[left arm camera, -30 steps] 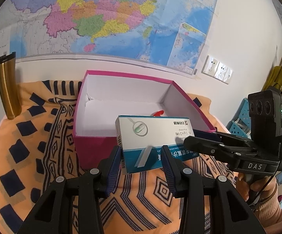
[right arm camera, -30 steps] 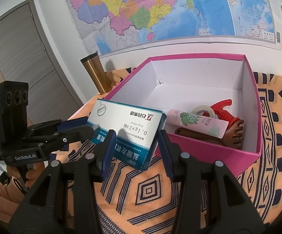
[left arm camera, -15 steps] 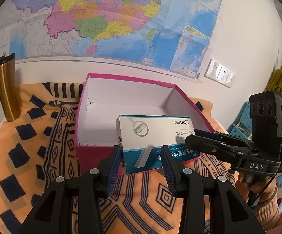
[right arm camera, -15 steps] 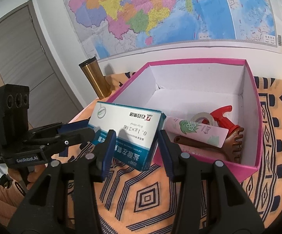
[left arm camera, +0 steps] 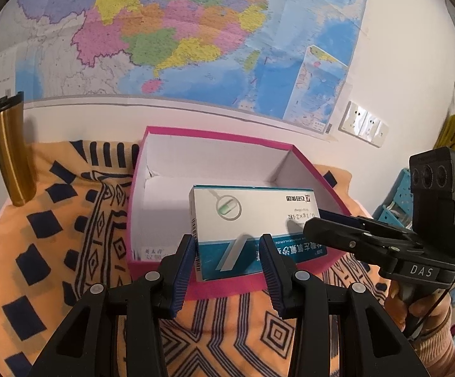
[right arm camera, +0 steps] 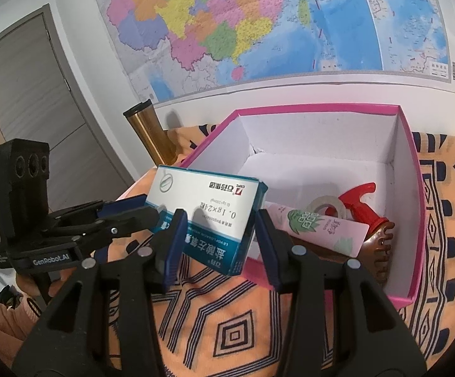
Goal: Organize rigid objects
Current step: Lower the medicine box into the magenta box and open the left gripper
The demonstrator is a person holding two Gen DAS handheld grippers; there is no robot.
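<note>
Left wrist view: the left gripper (left arm camera: 229, 259) has its jaws closed on the near end of a white and teal medicine box (left arm camera: 252, 220), one pad against each side. The right gripper (left arm camera: 328, 223) reaches in from the right and clamps the box's far end. So the box hangs in the air between both tools, just over the near wall of the pink storage box (left arm camera: 196, 286), which sits on an orange patterned cloth (left arm camera: 70, 235). A gold tumbler (left arm camera: 8, 150) stands well apart at the left, near the wall.

Right wrist view: the right gripper (right arm camera: 218, 240) holds the same medicine box (right arm camera: 208, 210) between its blue pads (right arm camera: 174, 248), jaws narrow around the carton, while the left gripper (right arm camera: 133, 213) grips its other end. The carton tilts, its lower corner beside the pink storage box (right arm camera: 416, 207) rim. Inside already lie a pink tube (right arm camera: 315, 229), a tape roll (right arm camera: 324, 204), a red-handled tool (right arm camera: 359, 201) and a brown comb-like piece (right arm camera: 381, 245).

Risks, as I judge them: the thin carton may crush or buckle if the two grips pull or twist against each other. Its low corner may catch the pink rim and push the box along the cloth. If one tool lets go too early, the carton could swing and land outside, or on the tube.
</note>
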